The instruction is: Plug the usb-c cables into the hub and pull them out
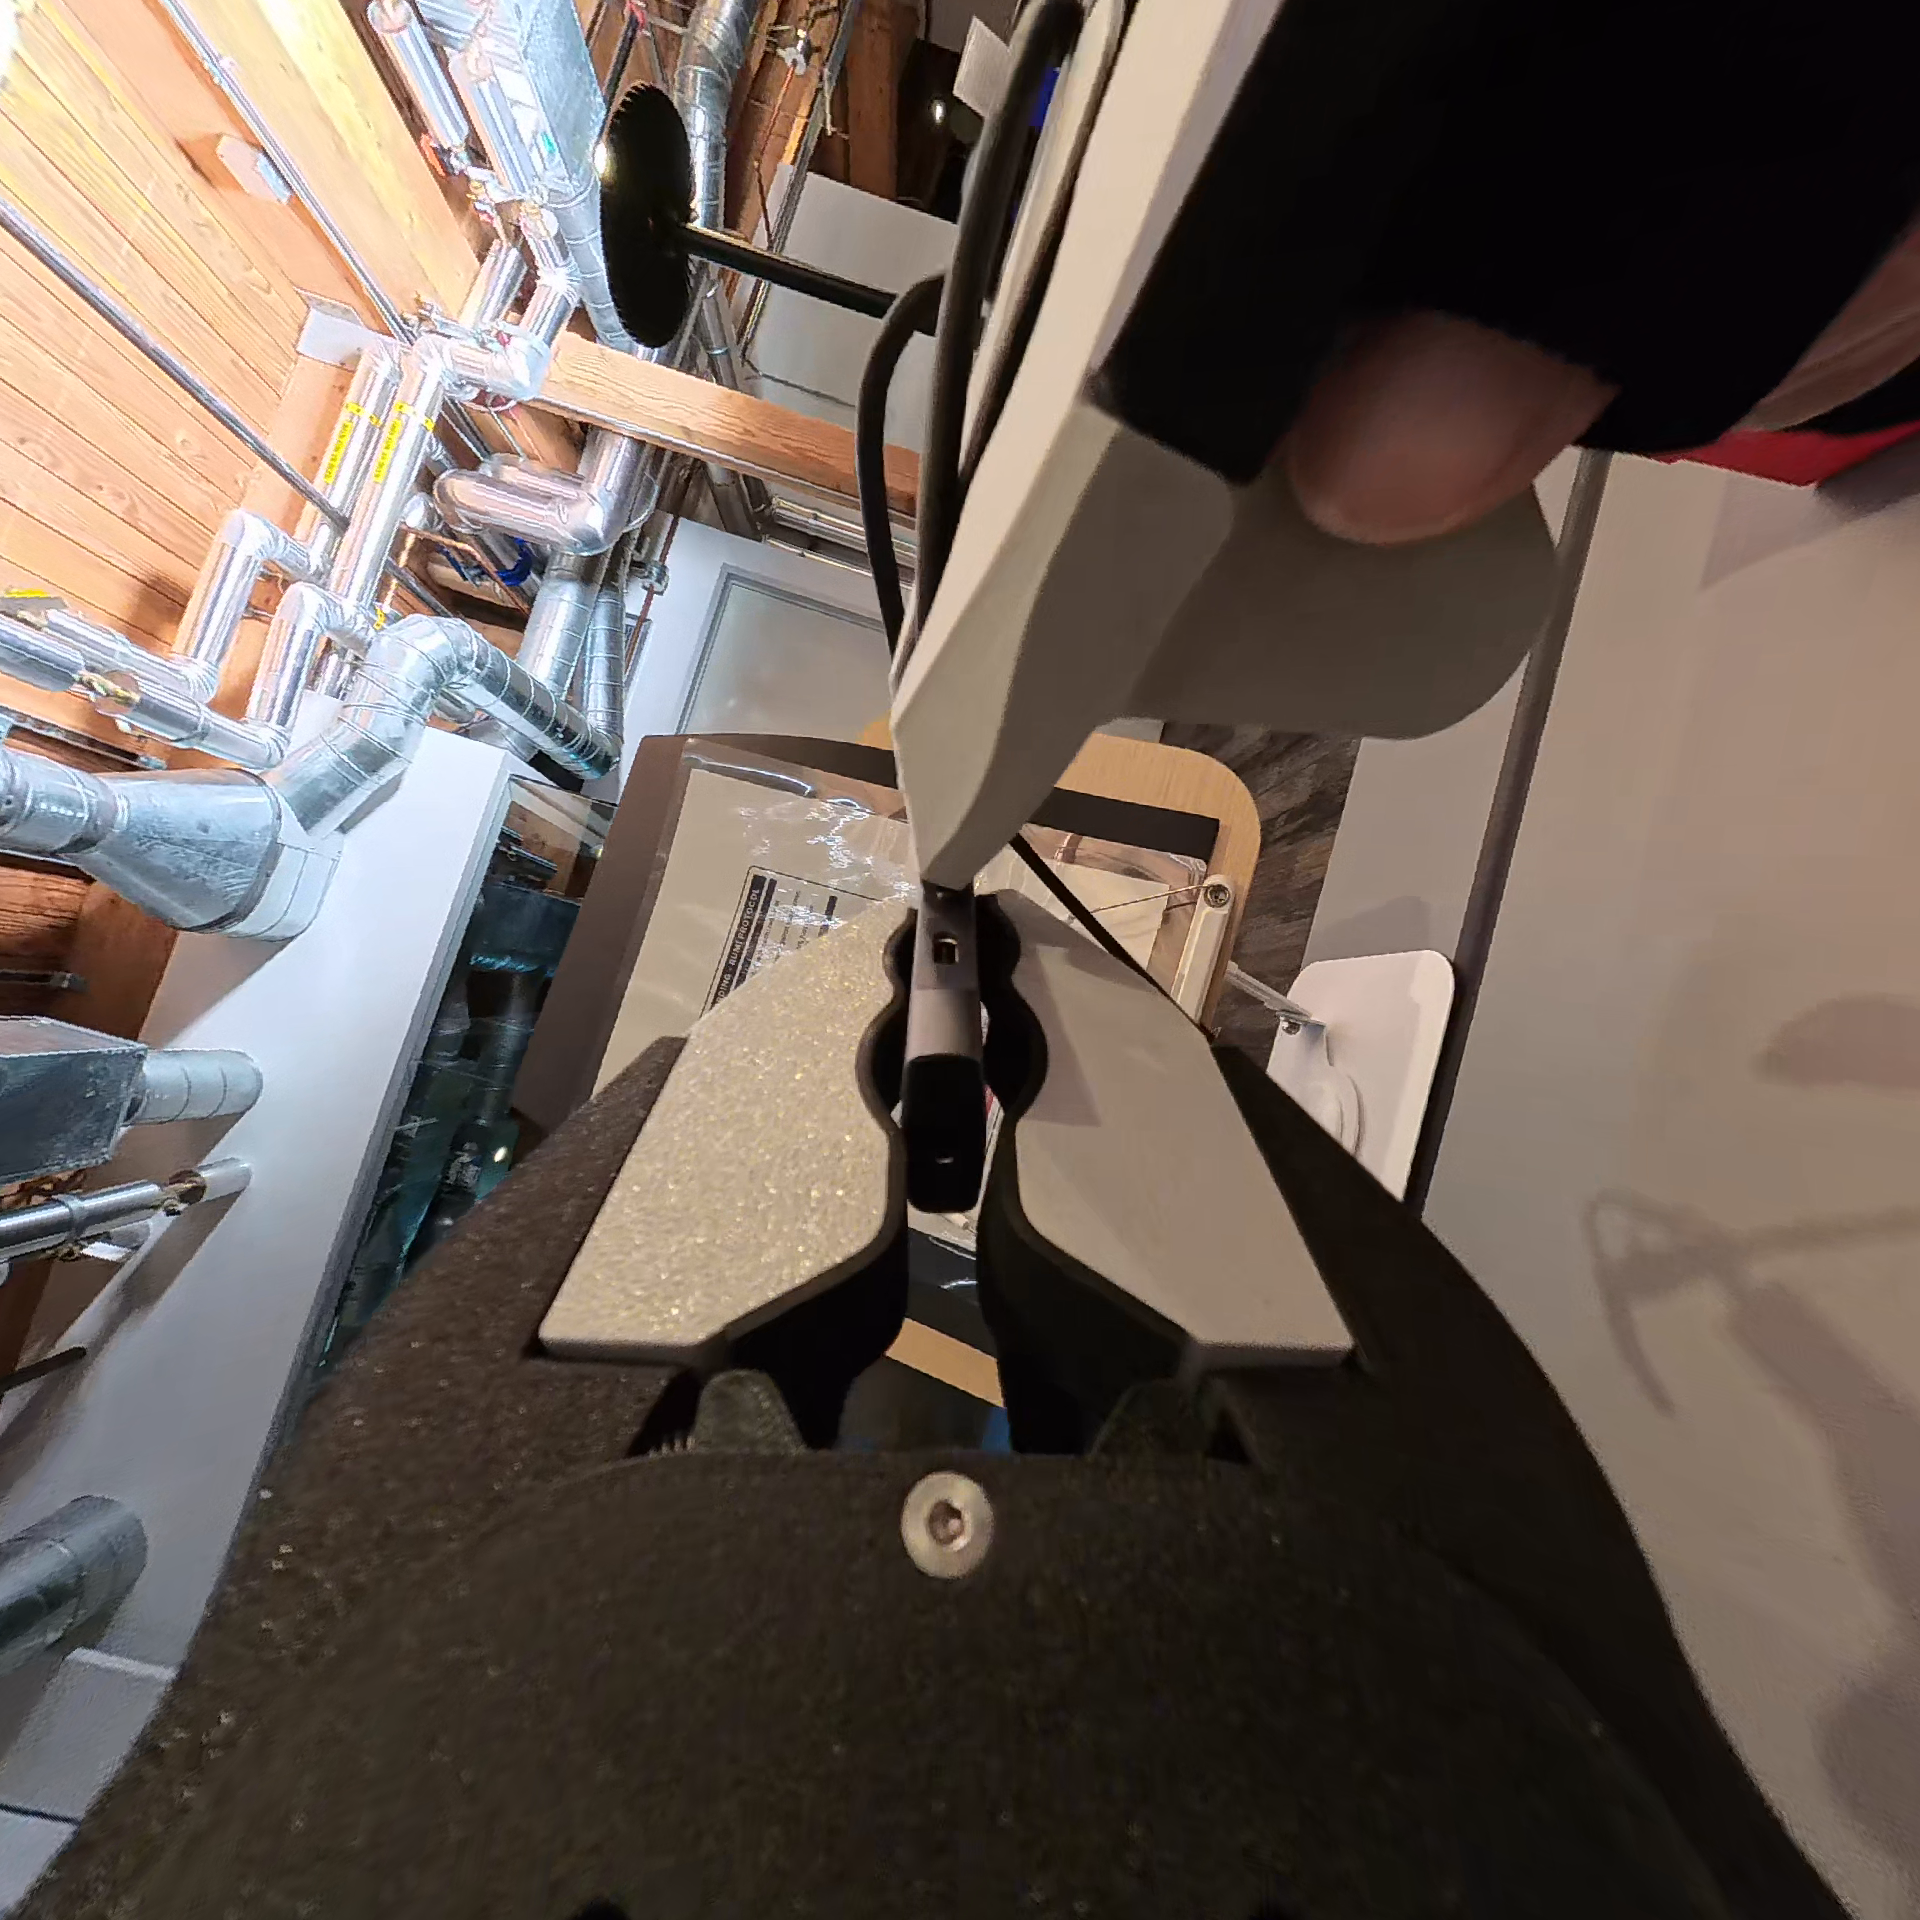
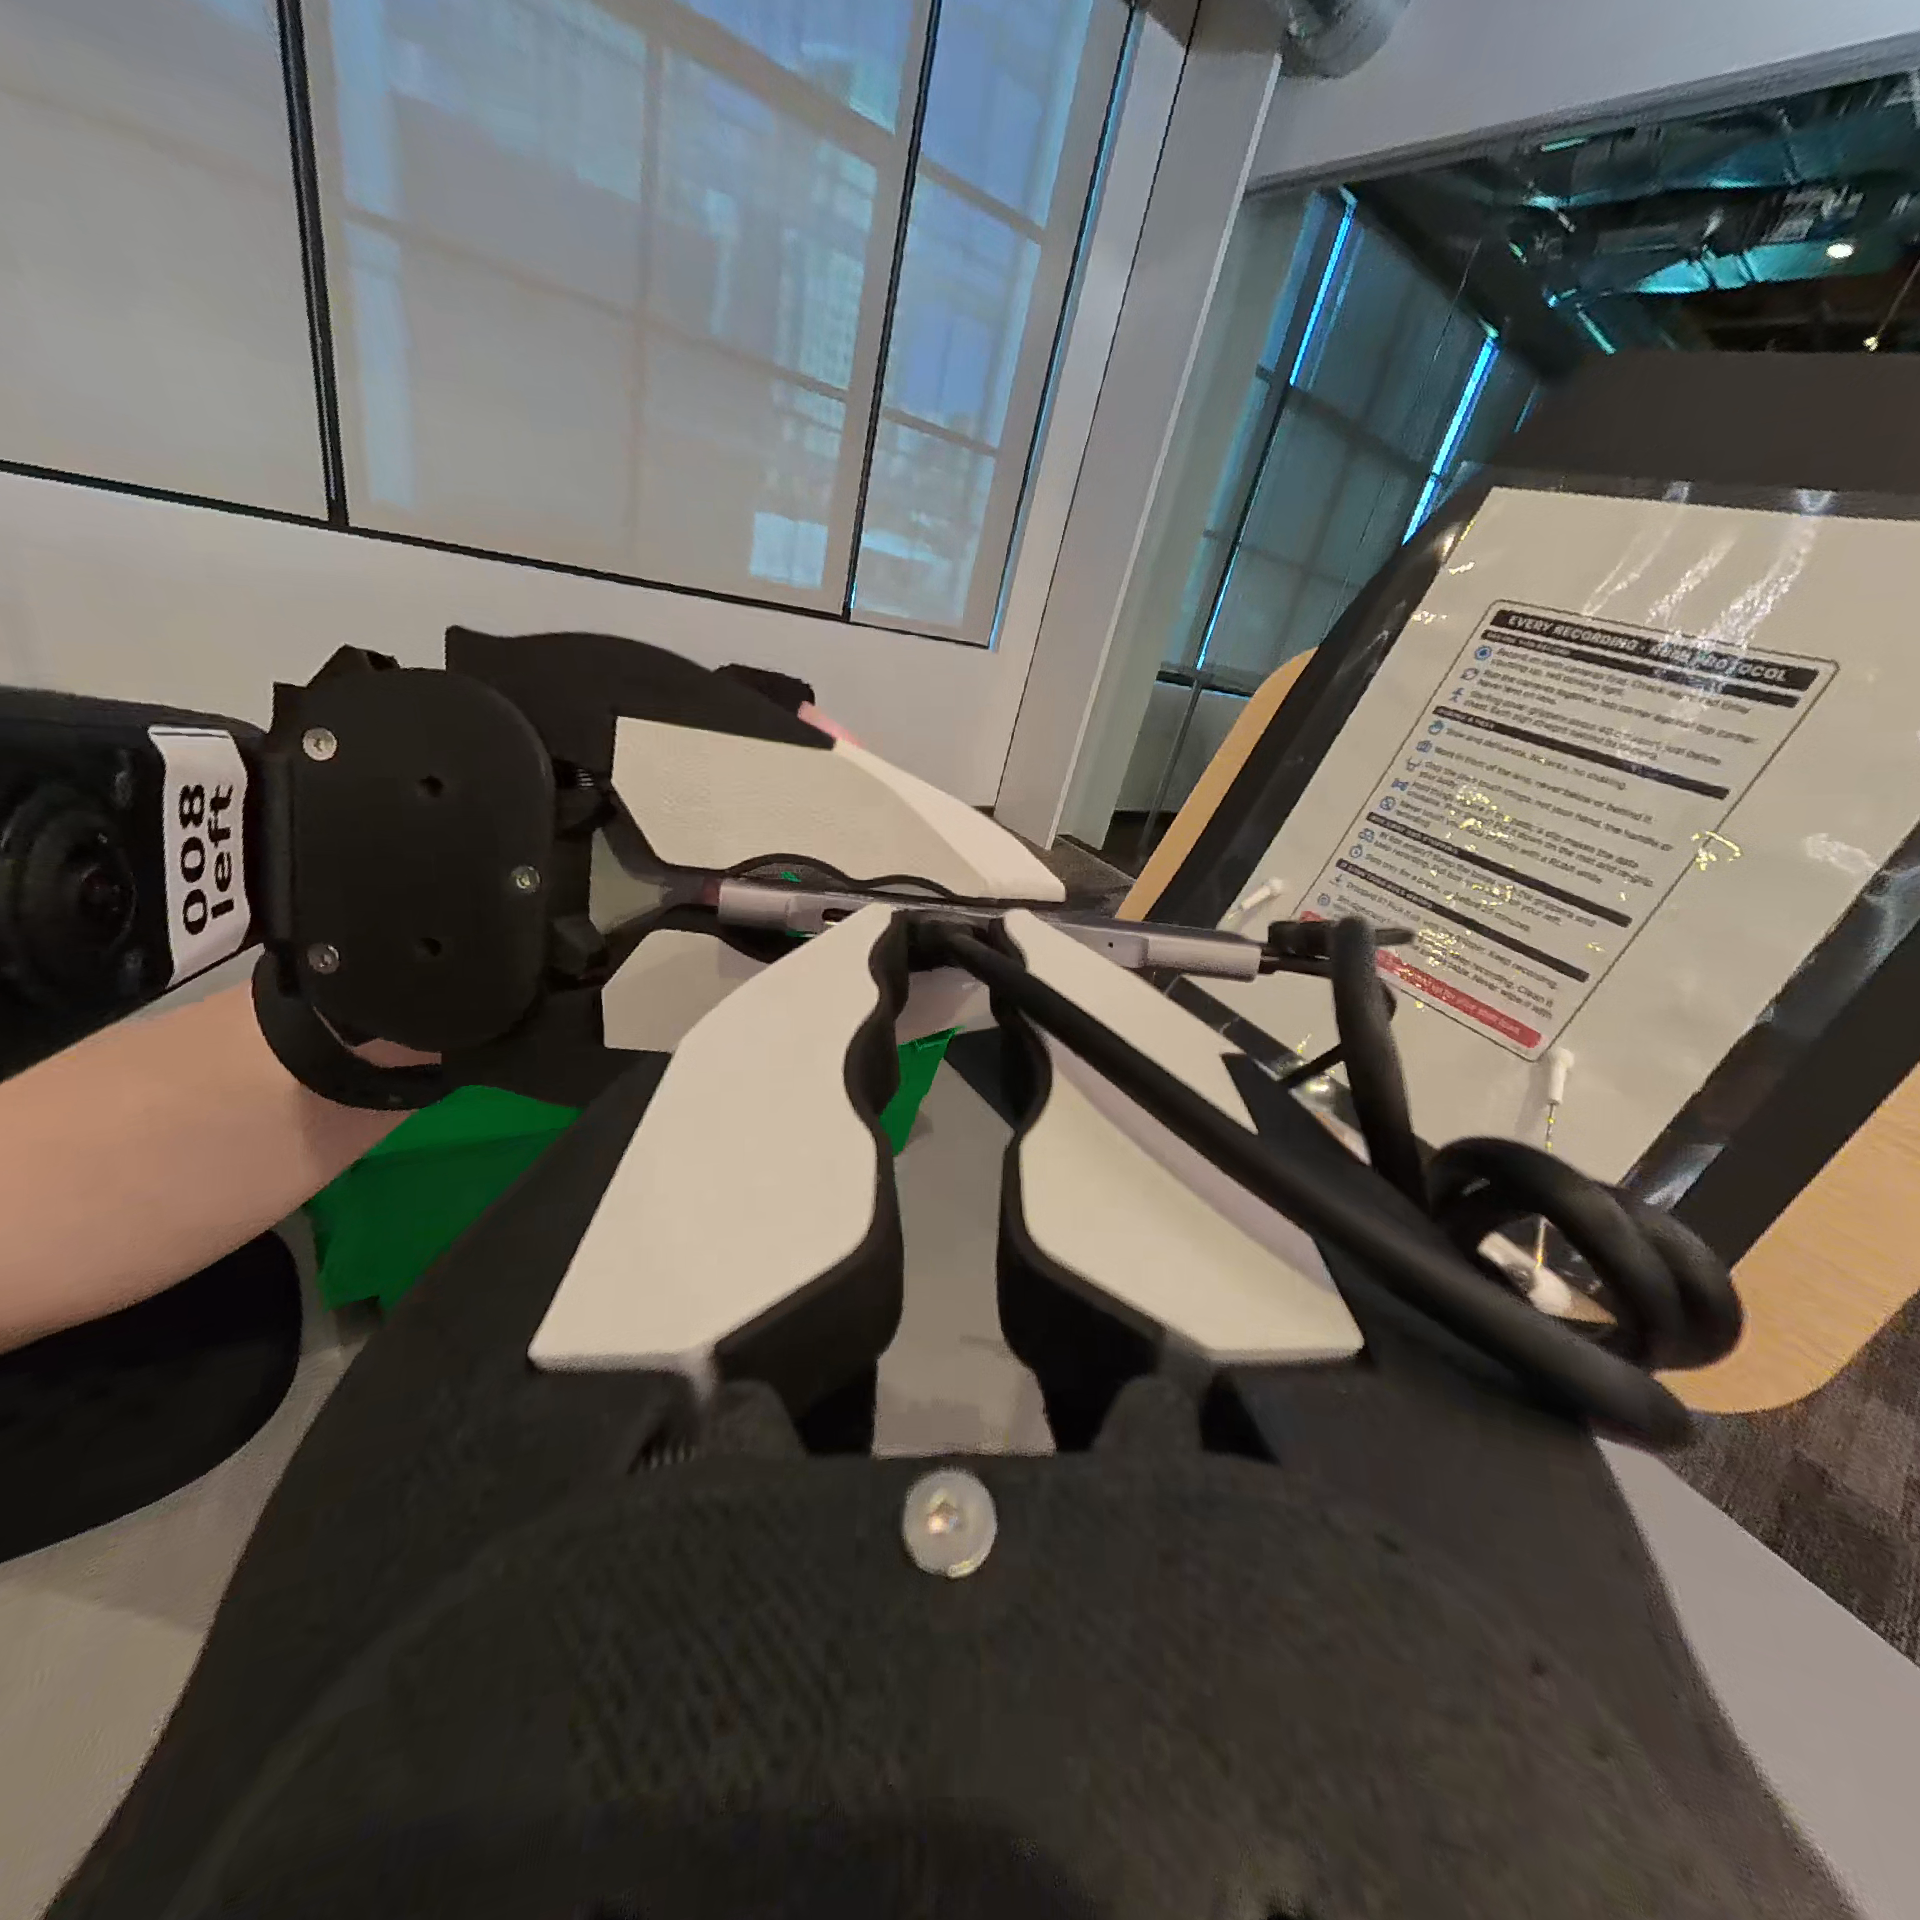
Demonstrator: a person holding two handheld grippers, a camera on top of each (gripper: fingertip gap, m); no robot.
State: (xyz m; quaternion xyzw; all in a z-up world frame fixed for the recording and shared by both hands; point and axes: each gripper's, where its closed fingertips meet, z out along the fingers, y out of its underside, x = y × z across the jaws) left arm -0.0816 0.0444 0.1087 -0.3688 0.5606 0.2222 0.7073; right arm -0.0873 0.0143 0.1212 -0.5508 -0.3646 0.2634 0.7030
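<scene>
The left gripper (image 1: pixel 940 997), black-bodied with pale grey finger plates, is closed down onto a slim grey metal hub (image 1: pixel 943 1091), which stands end-on in the narrow gap at the twelve o'clock end of the fingers. In the right wrist view the same left gripper (image 2: pixel 831 904) reaches in from nine o'clock and the hub (image 2: pixel 1174 948) lies crosswise, its free end pointing to three o'clock. The right gripper (image 2: pixel 945 940), nearly closed, pinches the plug end of a thick black usb-c cable (image 2: pixel 1247 1132) right against the hub's long side at twelve o'clock; whether the plug is seated I cannot tell. The cable runs off toward four o'clock into a loose coil.

A second thin black lead leaves the hub's three o'clock end. The two grippers meet tip to tip, so room there is tight. Behind them, from one to four o'clock, a black-framed white board (image 2: pixel 1621 582) leans close by.

It bears a printed sheet (image 2: pixel 1558 831), and a white label with black characters (image 2: pixel 203 857) sits on the left gripper's body. Green material (image 2: pixel 436 1174) shows beneath, at eight o'clock.
</scene>
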